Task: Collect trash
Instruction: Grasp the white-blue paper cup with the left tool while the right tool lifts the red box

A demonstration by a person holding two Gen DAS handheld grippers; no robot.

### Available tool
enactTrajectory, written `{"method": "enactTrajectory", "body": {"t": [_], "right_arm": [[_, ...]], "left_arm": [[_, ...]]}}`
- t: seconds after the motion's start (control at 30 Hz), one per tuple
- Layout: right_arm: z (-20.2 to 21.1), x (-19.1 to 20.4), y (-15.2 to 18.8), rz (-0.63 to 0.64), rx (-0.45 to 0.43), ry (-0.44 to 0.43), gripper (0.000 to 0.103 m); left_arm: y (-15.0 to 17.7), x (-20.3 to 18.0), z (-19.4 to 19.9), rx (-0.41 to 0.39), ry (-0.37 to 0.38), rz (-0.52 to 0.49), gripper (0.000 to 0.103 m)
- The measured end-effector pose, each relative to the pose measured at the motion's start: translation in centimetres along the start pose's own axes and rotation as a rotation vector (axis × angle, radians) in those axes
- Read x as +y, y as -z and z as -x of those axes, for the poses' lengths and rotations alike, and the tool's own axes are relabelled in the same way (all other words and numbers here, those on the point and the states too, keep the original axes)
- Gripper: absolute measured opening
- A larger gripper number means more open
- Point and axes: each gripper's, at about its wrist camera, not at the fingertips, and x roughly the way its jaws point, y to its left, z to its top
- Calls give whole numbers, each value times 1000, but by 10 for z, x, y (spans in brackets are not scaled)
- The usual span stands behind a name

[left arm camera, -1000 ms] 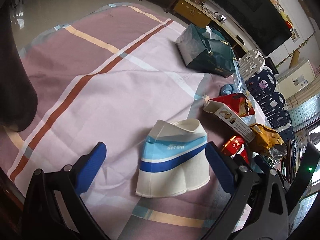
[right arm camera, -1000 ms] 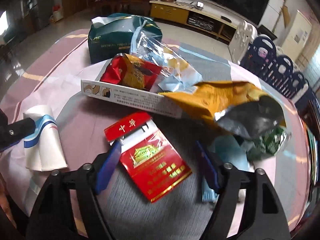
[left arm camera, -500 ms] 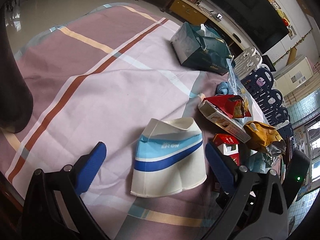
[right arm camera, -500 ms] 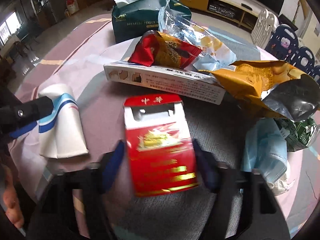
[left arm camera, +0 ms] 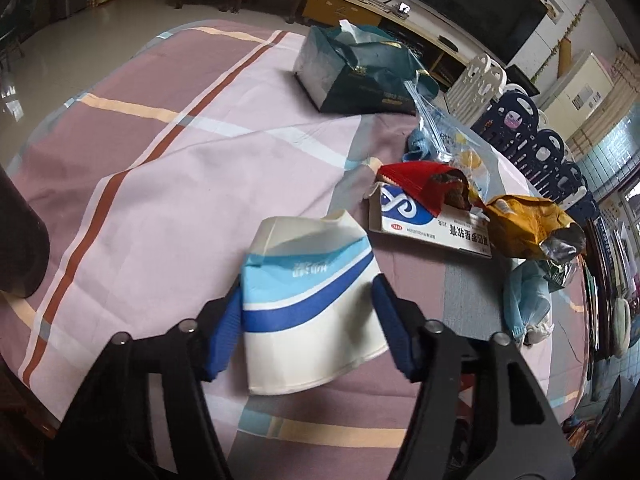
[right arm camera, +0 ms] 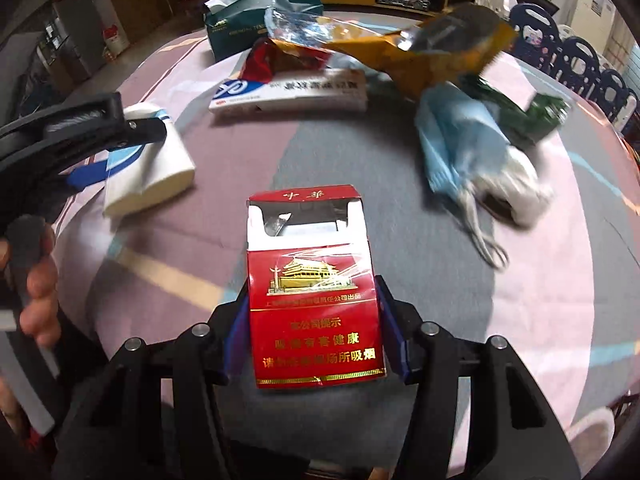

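A flattened white paper cup (left arm camera: pixel 308 312) with blue bands lies on the striped tablecloth (left arm camera: pixel 160 184). My left gripper (left arm camera: pixel 308 330) straddles it with jaws closing, and the blue pads (left arm camera: pixel 224 332) touch both of its sides. The right wrist view shows that same cup (right arm camera: pixel 160 176) under the left gripper (right arm camera: pixel 80 128) at the left. My right gripper (right arm camera: pixel 314 328) is shut on an open red cigarette pack (right arm camera: pixel 312 280), pads pressed on both sides, its flipped lid pointing away from me.
Beyond lie a white medicine box (left arm camera: pixel 424 228), a red snack wrapper (left arm camera: pixel 424 184), a yellow foil bag (left arm camera: pixel 528 228), a blue face mask (right arm camera: pixel 460 140), a green wrapper (right arm camera: pixel 520 112) and a dark green tissue pack (left arm camera: pixel 360 76). A person's hand (right arm camera: pixel 36 280) is at the left edge.
The left jaws came in from wide apart onto the paper cup. The right gripper closed on the cigarette pack and pulled it back from the pile, turning it lid-away.
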Motion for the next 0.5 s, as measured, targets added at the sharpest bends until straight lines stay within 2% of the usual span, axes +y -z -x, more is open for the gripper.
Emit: {"method": "enactTrajectory", "body": {"t": [0.03,0.07,0.1,0.37,0.5], "right_arm": [[2,-3,4,-10,1,0,56],[4,-6,7,-21,3,-1,56],[6,-9,10,-34,2,0,56],[19,-27,16,-118,-22,21,56],[35,-31,17,-138,-70,69,56]], "left_arm": [[0,1,1,-7,11,3,48],[0,2,2,-8,22,1,36],[0,2,3,-9,35,0,33],[4,3,20,-52,92,-22,20],[8,3,34,-76,110,-28,16]]}}
